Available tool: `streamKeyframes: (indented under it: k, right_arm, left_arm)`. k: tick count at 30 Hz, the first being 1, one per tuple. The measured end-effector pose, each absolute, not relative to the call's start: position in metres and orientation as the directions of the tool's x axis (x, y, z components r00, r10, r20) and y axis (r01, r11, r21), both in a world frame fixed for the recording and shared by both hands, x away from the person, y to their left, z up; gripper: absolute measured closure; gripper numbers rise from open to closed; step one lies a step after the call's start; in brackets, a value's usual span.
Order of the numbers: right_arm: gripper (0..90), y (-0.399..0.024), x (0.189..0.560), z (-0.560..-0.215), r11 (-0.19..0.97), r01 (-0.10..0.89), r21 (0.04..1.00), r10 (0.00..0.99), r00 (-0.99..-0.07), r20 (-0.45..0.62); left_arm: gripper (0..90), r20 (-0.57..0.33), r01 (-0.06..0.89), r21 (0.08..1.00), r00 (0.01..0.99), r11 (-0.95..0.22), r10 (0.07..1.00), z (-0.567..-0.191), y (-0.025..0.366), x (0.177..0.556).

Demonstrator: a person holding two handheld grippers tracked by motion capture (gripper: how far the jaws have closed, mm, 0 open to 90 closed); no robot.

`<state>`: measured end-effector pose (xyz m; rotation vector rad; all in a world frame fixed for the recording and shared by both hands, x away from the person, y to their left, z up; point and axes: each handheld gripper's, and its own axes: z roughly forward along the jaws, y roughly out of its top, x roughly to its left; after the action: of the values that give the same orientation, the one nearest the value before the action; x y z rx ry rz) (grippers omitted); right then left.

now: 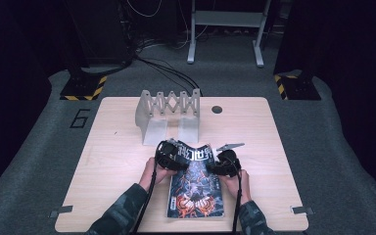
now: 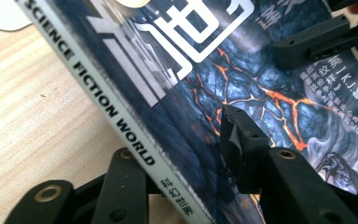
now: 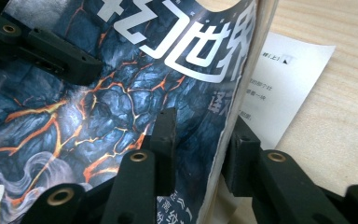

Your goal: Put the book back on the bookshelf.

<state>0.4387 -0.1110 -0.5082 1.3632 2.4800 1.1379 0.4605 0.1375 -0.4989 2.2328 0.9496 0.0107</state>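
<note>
A magazine (image 1: 196, 188) with a dark blue, lava-cracked cover lies at the near middle of the table, its far end lifted off the wood. My left gripper (image 1: 174, 155) holds its spine side: in the left gripper view (image 2: 179, 140) one jaw presses on the cover (image 2: 177, 93) and the other sits behind the spine. My right gripper (image 1: 220, 164) clamps the opposite open edge; in the right gripper view (image 3: 204, 128) one jaw lies on the cover (image 3: 121, 93) and the other behind it. Each gripper view also catches the other gripper farther off (image 2: 317, 39) (image 3: 42, 46).
A grey accordion file rack (image 1: 169, 115) stands just beyond the magazine at the table's far middle. A round cable hole (image 1: 217, 109) lies to its right. A white printed page (image 3: 284, 93) shows past the magazine's open edge. Bare wood of the table (image 1: 117, 161) spreads to both sides.
</note>
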Motion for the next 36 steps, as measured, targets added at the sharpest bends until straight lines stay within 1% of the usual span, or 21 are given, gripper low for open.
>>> streamKeyframes:
  k: [2,5,6,8,9,13,14,18,20,26,27,28,29,30,32,34,36]
  right_arm:
    - [62.9,-0.112,0.439,-0.509,0.316,0.690,0.651,0.750,-0.602,0.274]
    - [54.3,-0.112,0.439,-0.508,0.322,0.688,0.651,0.739,-0.612,0.281]
    - [51.5,-0.112,0.439,-0.508,0.322,0.688,0.650,0.735,-0.615,0.286]
    - [48.1,-0.114,0.439,-0.507,0.327,0.686,0.650,0.733,-0.618,0.284]
    - [46.4,-0.116,0.439,-0.507,0.323,0.692,0.645,0.734,-0.614,0.290]
    - [42.0,-0.124,0.440,-0.507,0.322,0.688,0.650,0.731,-0.617,0.292]
    - [41.1,-0.126,0.440,-0.507,0.320,0.689,0.650,0.732,-0.615,0.292]
    - [36.6,-0.132,0.441,-0.506,0.324,0.703,0.634,0.742,-0.604,0.291]
    - [35.9,-0.135,0.442,-0.505,0.313,0.713,0.628,0.739,-0.598,0.310]
    - [32.3,-0.138,0.447,-0.500,0.325,0.695,0.642,0.726,-0.618,0.302]
    - [31.4,-0.138,0.447,-0.499,0.318,0.701,0.638,0.725,-0.614,0.313]
    - [30.6,-0.139,0.448,-0.498,0.308,0.709,0.634,0.726,-0.606,0.325]
    - [30.1,-0.139,0.449,-0.498,0.305,0.709,0.636,0.723,-0.607,0.330]
    - [29.4,-0.140,0.450,-0.498,0.306,0.701,0.645,0.719,-0.614,0.326]
    - [29.1,-0.140,0.451,-0.498,0.300,0.710,0.637,0.721,-0.606,0.337]
    - [28.0,-0.142,0.454,-0.498,0.288,0.714,0.638,0.715,-0.603,0.353]
    - [27.2,-0.140,0.456,-0.498,0.296,0.707,0.642,0.712,-0.611,0.345]
  left_arm:
    - [65.5,-0.248,0.626,0.624,0.726,-0.468,0.641,-0.499,0.137,0.457]
    - [66.6,-0.240,0.614,0.637,0.732,-0.466,0.637,-0.497,0.139,0.455]
    - [66.8,-0.248,0.620,0.646,0.722,-0.446,0.646,-0.497,0.138,0.453]
    - [67.4,-0.238,0.608,0.651,0.733,-0.456,0.638,-0.496,0.139,0.453]
    - [67.6,-0.241,0.604,0.664,0.731,-0.441,0.639,-0.495,0.139,0.451]
    - [68.8,-0.250,0.604,0.681,0.723,-0.414,0.644,-0.495,0.138,0.447]
    - [69.3,-0.239,0.587,0.698,0.731,-0.411,0.639,-0.494,0.140,0.445]
    - [70.6,-0.237,0.574,0.723,0.730,-0.385,0.641,-0.492,0.141,0.440]
    - [71.0,-0.235,0.562,0.735,0.735,-0.379,0.636,-0.490,0.142,0.438]
    - [72.2,-0.211,0.518,0.772,0.755,-0.368,0.621,-0.485,0.145,0.430]
    - [72.3,-0.222,0.525,0.773,0.749,-0.356,0.624,-0.485,0.145,0.428]
    - [72.4,-0.214,0.515,0.781,0.752,-0.352,0.624,-0.485,0.147,0.428]
    - [72.4,-0.227,0.524,0.780,0.746,-0.342,0.626,-0.485,0.148,0.426]
    - [72.5,-0.215,0.509,0.789,0.753,-0.344,0.622,-0.485,0.149,0.427]
    - [72.7,-0.225,0.514,0.790,0.750,-0.335,0.622,-0.485,0.150,0.425]
    - [72.9,-0.216,0.491,0.809,0.761,-0.324,0.612,-0.484,0.153,0.423]
    - [73.2,-0.232,0.494,0.815,0.758,-0.304,0.610,-0.483,0.153,0.420]
